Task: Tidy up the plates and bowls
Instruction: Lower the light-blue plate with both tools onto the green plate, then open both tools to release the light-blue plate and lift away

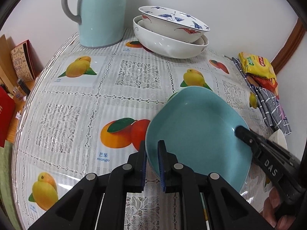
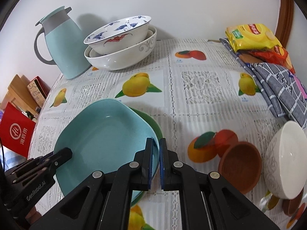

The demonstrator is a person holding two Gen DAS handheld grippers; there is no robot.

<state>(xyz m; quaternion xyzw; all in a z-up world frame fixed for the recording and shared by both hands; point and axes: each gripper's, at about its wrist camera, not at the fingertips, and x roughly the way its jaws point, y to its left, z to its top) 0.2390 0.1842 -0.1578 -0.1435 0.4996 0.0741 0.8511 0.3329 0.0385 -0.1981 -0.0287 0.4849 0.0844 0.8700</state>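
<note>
left gripper (image 1: 152,149) pinching teal plate (image 1: 197,132) rim, lower centre | right gripper (image 2: 155,147) clamping opposite rim | green plate (image 2: 151,122) lying underneath

Reads "mango" under blue Chinese characters "芒果" on the tablecloth (image 1: 103,157). "DAS" in raised letters along the right gripper (image 1: 270,166). "GenRobot.AI" printed on the left gripper (image 2: 35,191). White Chinese characters and a round logo on a red bag (image 2: 17,132). Print on the yellow packet (image 2: 251,36) too blurred to read.

Black jaws, blue pads (image 1: 162,164), silver screws (image 2: 134,164)
</note>
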